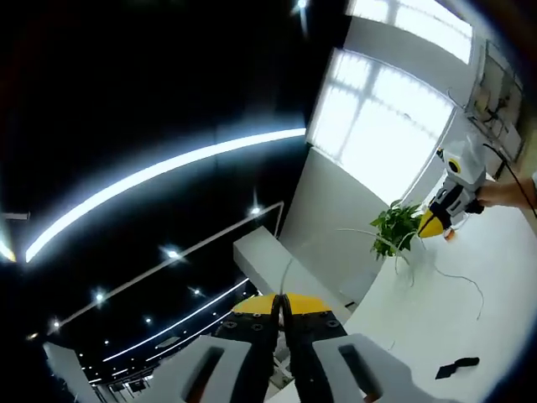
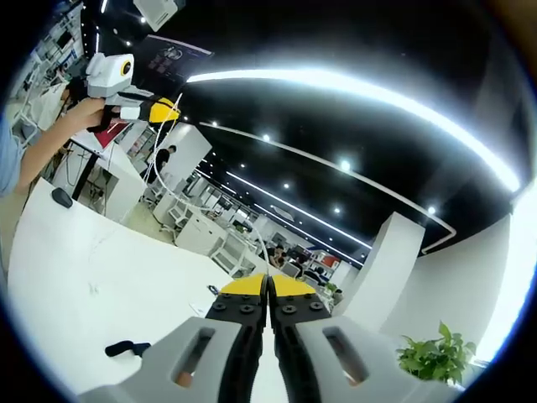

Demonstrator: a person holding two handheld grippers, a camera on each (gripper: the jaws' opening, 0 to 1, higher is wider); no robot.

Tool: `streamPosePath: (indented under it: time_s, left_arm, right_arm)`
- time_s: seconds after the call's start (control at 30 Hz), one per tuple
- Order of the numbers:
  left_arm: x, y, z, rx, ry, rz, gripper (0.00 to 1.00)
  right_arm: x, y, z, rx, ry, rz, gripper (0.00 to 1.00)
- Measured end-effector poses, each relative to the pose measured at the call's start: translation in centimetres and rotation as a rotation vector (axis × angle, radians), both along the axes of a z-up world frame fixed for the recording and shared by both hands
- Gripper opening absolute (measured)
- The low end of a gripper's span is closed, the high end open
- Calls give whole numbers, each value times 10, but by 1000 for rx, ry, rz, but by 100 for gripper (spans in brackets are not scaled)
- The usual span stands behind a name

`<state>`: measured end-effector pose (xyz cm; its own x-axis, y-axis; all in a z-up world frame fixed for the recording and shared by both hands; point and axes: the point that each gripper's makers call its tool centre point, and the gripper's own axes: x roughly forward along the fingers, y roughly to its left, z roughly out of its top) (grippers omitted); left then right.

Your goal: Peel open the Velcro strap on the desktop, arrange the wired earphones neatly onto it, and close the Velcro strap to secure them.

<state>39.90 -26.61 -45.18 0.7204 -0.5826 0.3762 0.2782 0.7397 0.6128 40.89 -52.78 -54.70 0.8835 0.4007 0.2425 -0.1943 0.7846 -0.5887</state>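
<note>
Left hand-held gripper [image 1: 281,309]: jaws pressed together, a thin white earphone cable [image 1: 285,277] pinched between the yellow tips and rising from them. Right hand-held gripper [image 2: 268,290]: jaws likewise closed on the cable [image 2: 262,252], which runs up in a long loop toward the left hand-held gripper raised high at upper left of the right gripper view. Both hand-held grippers are lifted well above the white table [image 1: 470,294]. A slack length of cable [image 1: 461,281] hangs down from the right hand-held gripper as seen in the left gripper view. The black Velcro strap [image 2: 126,348] lies flat on the table, apart from the cable. Potted plant [image 1: 396,227] at the table's far edge. Dark mouse-like object [image 2: 61,197] on the table near the person's sleeve.
</note>
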Motion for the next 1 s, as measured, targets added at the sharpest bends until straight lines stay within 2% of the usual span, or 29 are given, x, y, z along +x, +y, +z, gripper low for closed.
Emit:
streamPosePath:
  time_s: [0.13, 0.33, 0.47, 0.67, 0.87, 1.0]
  left_arm:
    - [-12, -12, -1, 3, 26, -53, 6]
    - [-17, -20, -3, 32, 10, -43, 6]
    - [-15, -20, -15, 24, 51, -64, 6]
    - [1, 3, -36, 24, 94, -4, 6]
    - [13, 38, -69, 6, 183, 40, 6]
    - [16, 55, -90, 5, 223, 65, 6]
  right_arm:
    - [-5, -3, 4, 17, -17, 1, 3]
    - [-5, -4, 3, 18, -18, -5, 3]
    - [-5, -7, 0, 25, -11, -4, 3]
    - [-1, -3, -5, 21, 3, 0, 3]
    - [3, 7, -6, 11, 11, 13, 3]
    - [7, 18, -9, 7, 20, 29, 3]
